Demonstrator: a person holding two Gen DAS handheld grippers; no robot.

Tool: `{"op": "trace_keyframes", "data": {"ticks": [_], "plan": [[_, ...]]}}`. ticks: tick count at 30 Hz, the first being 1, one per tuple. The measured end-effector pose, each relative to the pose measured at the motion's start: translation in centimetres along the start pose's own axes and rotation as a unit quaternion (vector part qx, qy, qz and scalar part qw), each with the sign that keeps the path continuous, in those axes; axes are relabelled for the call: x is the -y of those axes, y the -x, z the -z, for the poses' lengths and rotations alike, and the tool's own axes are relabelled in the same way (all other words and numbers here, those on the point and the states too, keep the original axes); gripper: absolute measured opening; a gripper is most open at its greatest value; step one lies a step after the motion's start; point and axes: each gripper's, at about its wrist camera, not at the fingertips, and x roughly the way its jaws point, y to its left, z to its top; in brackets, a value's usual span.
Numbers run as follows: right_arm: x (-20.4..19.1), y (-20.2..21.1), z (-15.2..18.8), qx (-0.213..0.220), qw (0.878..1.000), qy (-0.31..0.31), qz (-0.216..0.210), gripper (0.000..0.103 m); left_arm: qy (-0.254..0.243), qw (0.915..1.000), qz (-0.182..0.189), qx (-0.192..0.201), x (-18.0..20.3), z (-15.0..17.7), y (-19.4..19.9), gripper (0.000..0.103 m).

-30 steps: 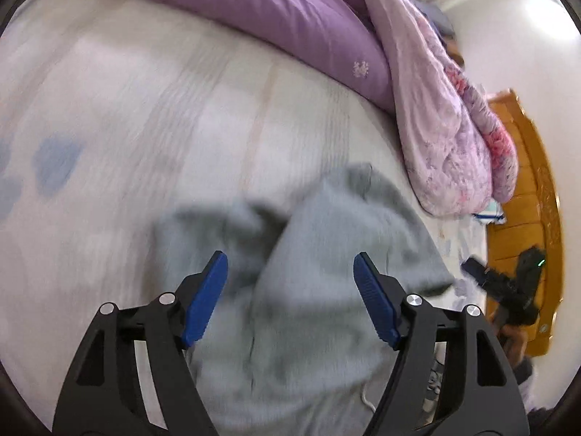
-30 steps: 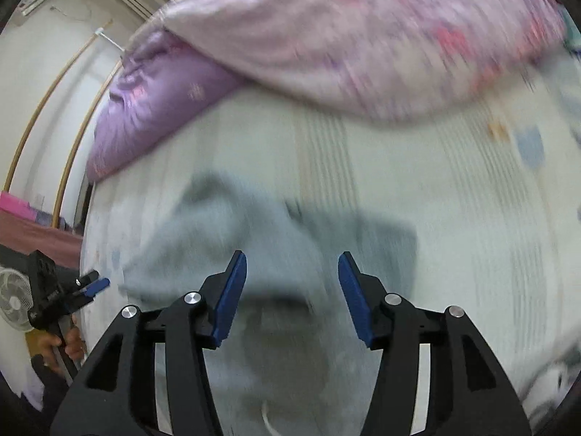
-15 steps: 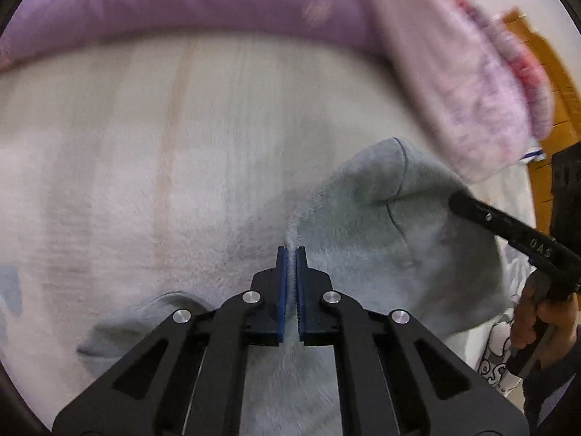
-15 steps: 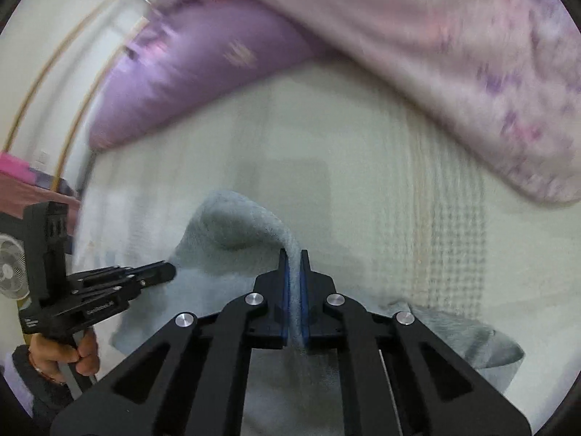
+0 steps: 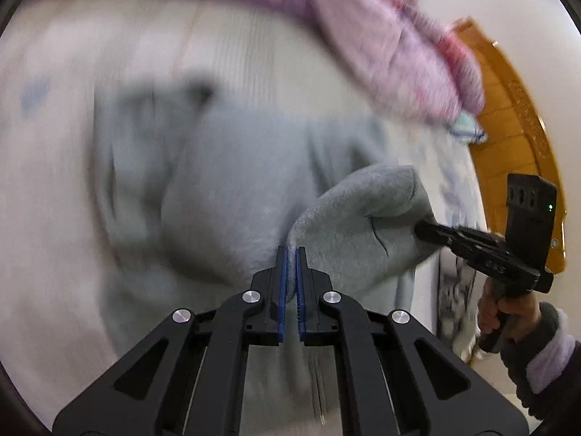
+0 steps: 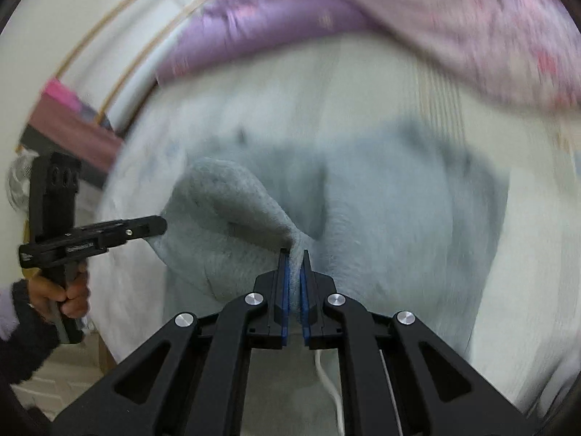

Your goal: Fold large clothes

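Note:
A large grey fleece garment (image 5: 232, 167) lies spread on the pale bed sheet (image 5: 54, 218); it also shows in the right wrist view (image 6: 399, 196). My left gripper (image 5: 291, 254) is shut on a raised fold of the garment's edge. My right gripper (image 6: 294, 256) is shut on the same lifted edge a little further along. Each gripper shows in the other's view, the right gripper (image 5: 421, 230) at the right and the left gripper (image 6: 159, 223) at the left, both biting the raised fold. The far part of the garment is blurred.
A purple and pink quilt (image 5: 381, 47) is heaped along the far side of the bed, also in the right wrist view (image 6: 454, 18). A wooden headboard (image 5: 515, 138) stands at the right. A white cord (image 6: 328, 381) hangs below the right gripper.
Both grippers went from open over the garment to shut on its edge. They have since lifted the fold and drawn back, so more of the garment shows.

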Motion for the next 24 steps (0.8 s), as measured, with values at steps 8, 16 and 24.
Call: {"op": "trace_keyframes", "data": {"ticks": [8, 16, 24], "plan": [[1.8, -0.2, 4.7, -0.028, 0.994, -0.106, 0.001, 0.039, 0.084, 0.9963, 0.019, -0.005, -0.1, 3.5, -0.3, 0.038], [1.2, 4.4, -0.3, 0.081, 0.976, -0.194, -0.049, 0.04, 0.097, 0.9896, 0.048, 0.095, 2.7, -0.3, 3.5, 0.056], [0.1, -5.6, -0.5, -0.054, 0.976, -0.211, -0.017, 0.012, 0.062, 0.9976, -0.009, -0.027, 4.9, -0.5, -6.1, 0.056]]}}
